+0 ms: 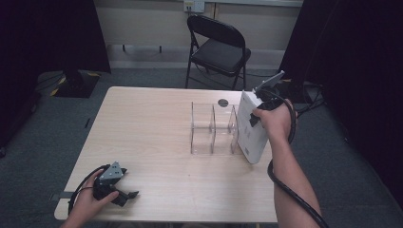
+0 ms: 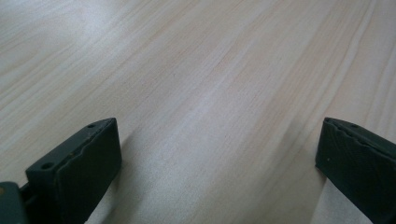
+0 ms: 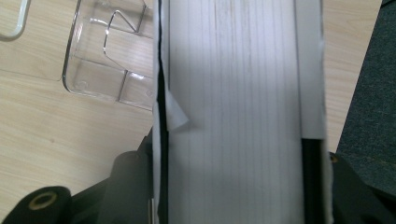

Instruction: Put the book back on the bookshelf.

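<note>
Left tongs (image 1: 127,194) gaping empty on table (image 1: 152,128), right tongs (image 1: 259,114) clamping white book (image 1: 249,128), its cover unreadable.

text: none legible | thick white book (image 1: 251,128) — dark print on its cover, too small to read | clear plastic divider rack (image 1: 212,129) — no markings readable

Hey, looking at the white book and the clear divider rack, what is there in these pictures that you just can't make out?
- White book, high view: cover print too small to read.
- Right gripper, high view: jaw tips hidden behind the book; right gripper view cuts off the book's top and bottom.
- Clear divider rack, right gripper view: book covers its near side.
- Left gripper, left gripper view: body cut off at the bottom edge.
</note>
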Available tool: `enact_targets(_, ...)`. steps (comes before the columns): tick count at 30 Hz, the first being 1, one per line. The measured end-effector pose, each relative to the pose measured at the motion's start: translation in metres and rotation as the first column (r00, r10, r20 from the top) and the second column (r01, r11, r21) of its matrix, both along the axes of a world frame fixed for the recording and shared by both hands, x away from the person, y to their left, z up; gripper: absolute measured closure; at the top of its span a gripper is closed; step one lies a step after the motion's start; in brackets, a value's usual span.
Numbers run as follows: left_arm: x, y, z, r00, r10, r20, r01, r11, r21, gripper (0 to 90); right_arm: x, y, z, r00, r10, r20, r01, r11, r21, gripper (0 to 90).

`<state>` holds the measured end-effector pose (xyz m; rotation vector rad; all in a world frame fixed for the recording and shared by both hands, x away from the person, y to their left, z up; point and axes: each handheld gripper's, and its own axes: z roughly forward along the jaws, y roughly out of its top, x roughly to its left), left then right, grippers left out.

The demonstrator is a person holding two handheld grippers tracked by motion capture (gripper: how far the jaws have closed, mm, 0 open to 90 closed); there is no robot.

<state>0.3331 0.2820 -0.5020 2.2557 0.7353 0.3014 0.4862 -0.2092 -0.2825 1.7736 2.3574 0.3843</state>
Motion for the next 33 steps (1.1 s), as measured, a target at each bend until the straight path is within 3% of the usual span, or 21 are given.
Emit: enact_targets(33,0.001,0.000,0.000,1.0000,-0.007,0.003,0.007,1.0000,0.000,0.0,0.019,0.001,-0.011,0.9959,-0.084,0.033,0.084,0.996,0.012,52.4)
